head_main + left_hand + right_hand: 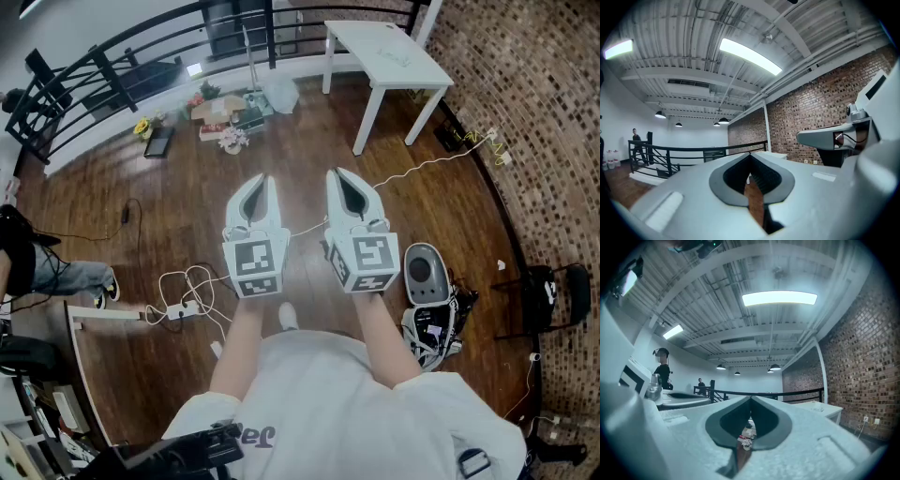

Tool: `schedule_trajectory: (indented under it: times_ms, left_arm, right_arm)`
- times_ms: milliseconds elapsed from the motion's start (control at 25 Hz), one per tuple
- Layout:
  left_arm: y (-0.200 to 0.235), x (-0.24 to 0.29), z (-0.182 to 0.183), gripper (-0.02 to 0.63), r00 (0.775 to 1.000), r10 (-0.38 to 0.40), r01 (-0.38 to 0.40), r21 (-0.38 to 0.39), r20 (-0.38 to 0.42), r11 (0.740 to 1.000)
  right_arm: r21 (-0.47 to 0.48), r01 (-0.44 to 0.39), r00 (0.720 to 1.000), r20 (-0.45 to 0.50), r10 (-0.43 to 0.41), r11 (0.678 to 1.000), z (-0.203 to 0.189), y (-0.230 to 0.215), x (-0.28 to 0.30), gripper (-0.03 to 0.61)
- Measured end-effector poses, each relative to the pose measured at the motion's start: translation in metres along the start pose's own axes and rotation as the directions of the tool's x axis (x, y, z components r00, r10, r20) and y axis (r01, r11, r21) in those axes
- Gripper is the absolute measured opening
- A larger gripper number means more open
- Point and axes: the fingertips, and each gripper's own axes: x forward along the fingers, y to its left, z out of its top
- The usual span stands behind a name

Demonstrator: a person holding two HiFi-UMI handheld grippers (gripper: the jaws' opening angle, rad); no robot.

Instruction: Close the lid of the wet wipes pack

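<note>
No wet wipes pack can be made out in any view. In the head view both grippers are held side by side at waist height over a wooden floor, pointing forward. My left gripper [263, 181] has its jaws pressed together with nothing between them, and so does my right gripper [336, 176]. The left gripper view looks along the closed left gripper [750, 157] toward a railing and a brick wall. The right gripper view shows the right gripper [750, 402] closed too. A small pale item lies on the white table [384, 52]; it is too small to identify.
The white table stands ahead to the right by the brick wall [525, 112]. A black railing [112, 66] curves across the back, with floor clutter [225, 117] before it. Cables and a power strip [183, 302] lie at left, a grey device [427, 272] at right.
</note>
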Motion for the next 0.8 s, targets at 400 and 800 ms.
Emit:
schedule_trajectory:
  times_ms: [400,800]
  left_arm:
    - [0.051,0.084,-0.018,0.017,1.0,-0.019,0.017,-0.079,-0.021,0.997]
    - [0.081,0.26,-0.019,0.017,1.0,-0.02,0.019,-0.076,-0.01,0.997]
  right_arm:
    - [-0.019,-0.006,0.991,-0.134,0.003,1.0,-0.043,-0.005,0.112,-0.014]
    - [0.048,-0.055,0.996,-0.074,0.058,0.997,-0.048,-0.09,0.276,-0.012]
